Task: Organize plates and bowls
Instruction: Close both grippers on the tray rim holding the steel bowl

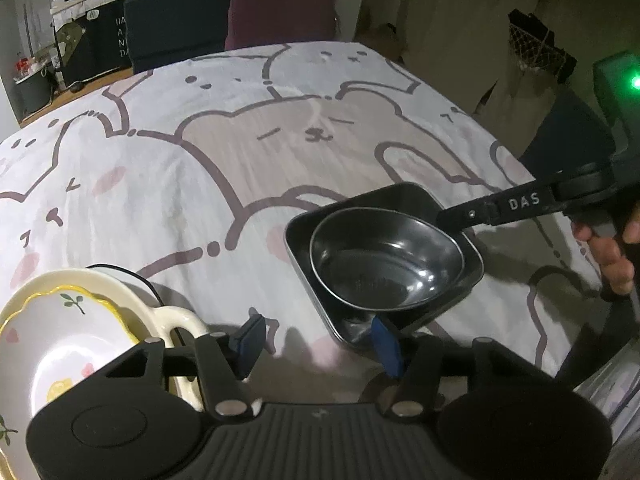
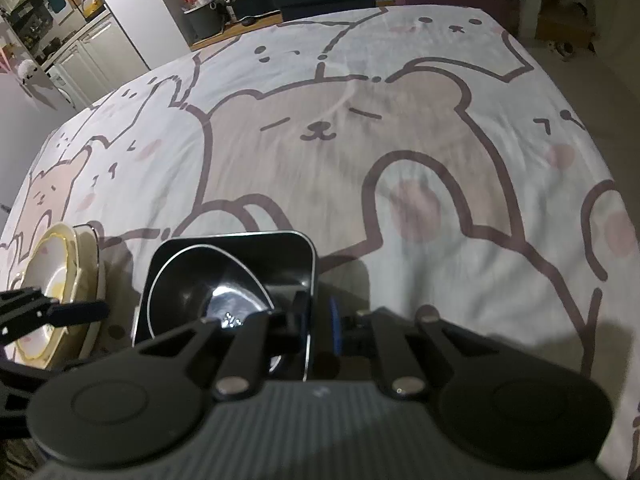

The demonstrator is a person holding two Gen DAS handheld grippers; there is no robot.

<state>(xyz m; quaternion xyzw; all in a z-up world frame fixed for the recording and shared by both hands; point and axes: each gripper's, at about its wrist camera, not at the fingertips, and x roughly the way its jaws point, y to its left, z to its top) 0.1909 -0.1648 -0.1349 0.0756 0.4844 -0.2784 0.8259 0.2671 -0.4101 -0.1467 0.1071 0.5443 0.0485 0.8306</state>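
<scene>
The black bowl near my right claw looks glossy, smooth metal, as does the square black tray under it. On my left, the cream plates gleam like glazed ceramic. The bear-print cloth is matt.

A: Dim room, light from above; the cartoon-bear tablecloth looks washed and soft with motion blur.

B: Glare spots on the glossy round black bowl, dark shadows beside it. Fisheye bends the edges, corners go black, and a green lamp flares.
</scene>
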